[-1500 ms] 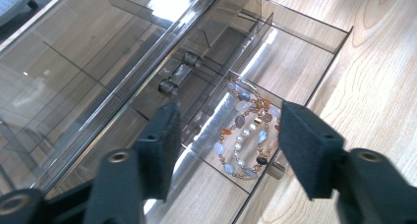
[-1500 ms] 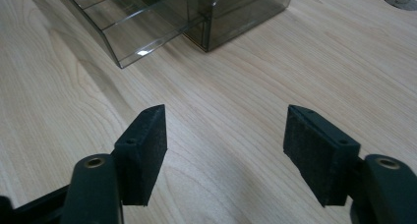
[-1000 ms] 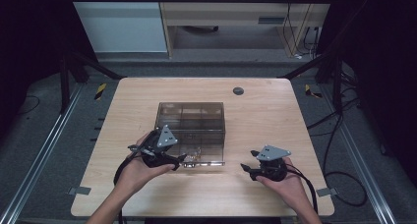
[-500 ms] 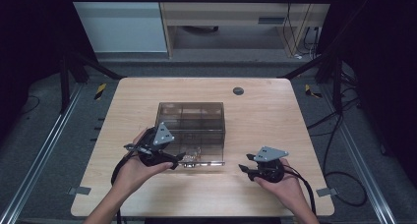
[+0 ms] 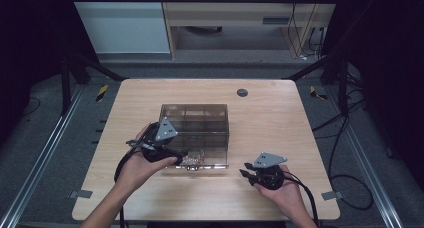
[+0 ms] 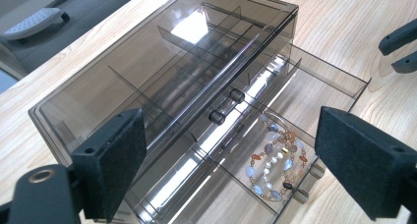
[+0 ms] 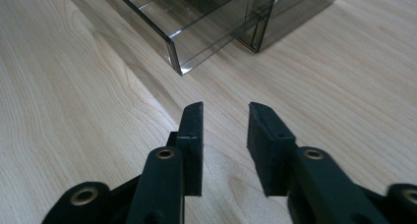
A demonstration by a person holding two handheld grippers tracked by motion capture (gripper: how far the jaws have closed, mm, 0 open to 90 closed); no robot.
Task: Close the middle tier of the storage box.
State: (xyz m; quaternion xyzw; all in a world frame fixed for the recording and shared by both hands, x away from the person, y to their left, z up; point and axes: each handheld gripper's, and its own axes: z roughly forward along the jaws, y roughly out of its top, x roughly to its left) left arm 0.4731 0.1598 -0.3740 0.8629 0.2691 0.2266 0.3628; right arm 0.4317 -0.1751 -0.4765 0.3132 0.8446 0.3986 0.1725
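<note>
With the bead bracelet [image 6: 276, 161] lying in the pulled-out drawer [image 5: 202, 159] near the table's [image 5: 280, 118] front edge, the wide-open, empty left gripper [image 5: 176, 157] should be lowered squarely over it, while the right gripper [image 5: 247, 172], jaws just narrowed on nothing, is kept aside.

Smoked organizer box [image 5: 195, 123] blocks mid-table; wood around it lies free.
</note>
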